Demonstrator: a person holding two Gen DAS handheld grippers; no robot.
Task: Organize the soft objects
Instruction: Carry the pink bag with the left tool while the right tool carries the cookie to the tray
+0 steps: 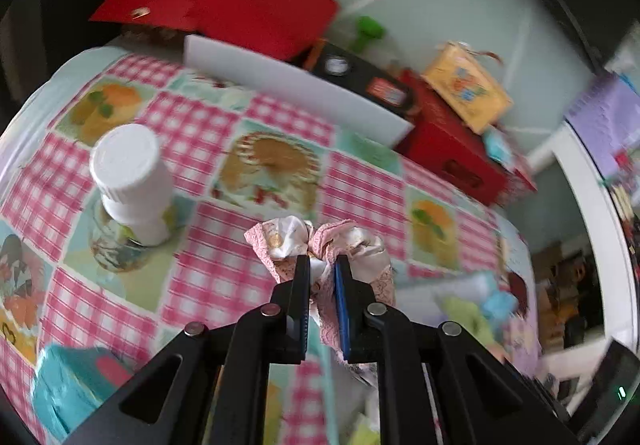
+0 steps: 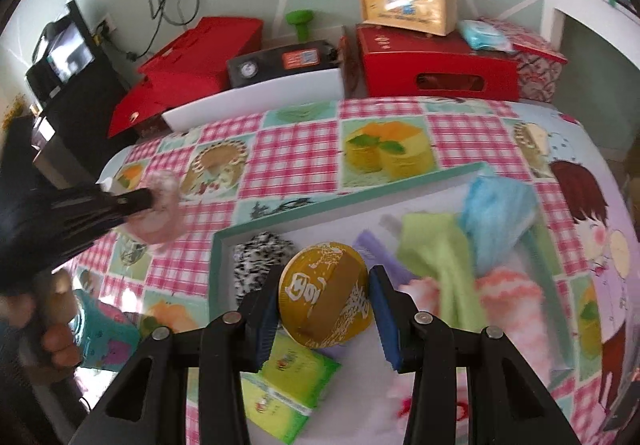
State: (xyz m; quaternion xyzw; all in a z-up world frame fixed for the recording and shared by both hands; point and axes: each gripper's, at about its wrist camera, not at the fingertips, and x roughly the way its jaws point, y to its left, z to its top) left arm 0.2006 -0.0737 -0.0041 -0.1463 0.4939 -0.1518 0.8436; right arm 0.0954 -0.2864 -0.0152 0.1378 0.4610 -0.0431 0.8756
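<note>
My left gripper (image 1: 322, 263) is shut on a pink and white satin scrunchie (image 1: 360, 249) and holds it above the checked tablecloth; in the right wrist view the scrunchie (image 2: 162, 205) shows blurred at the left gripper's tip. My right gripper (image 2: 324, 279) is shut on a round gold-lidded tin (image 2: 326, 305) over a teal-rimmed tray (image 2: 348, 201). In the tray lie a black-and-white scrunchie (image 2: 256, 257), a green cloth (image 2: 436, 257), a blue fluffy item (image 2: 496, 213), a pink-and-white fluffy item (image 2: 508, 293) and a green packet (image 2: 288, 385).
A white-capped bottle (image 1: 132, 181) stands on the table to the left. A teal item (image 1: 68, 385) lies at the near left. Red boxes (image 2: 432, 65), a white tray (image 2: 256, 97), a black box (image 2: 280, 63) and a yellow case (image 2: 406, 3) line the far edge.
</note>
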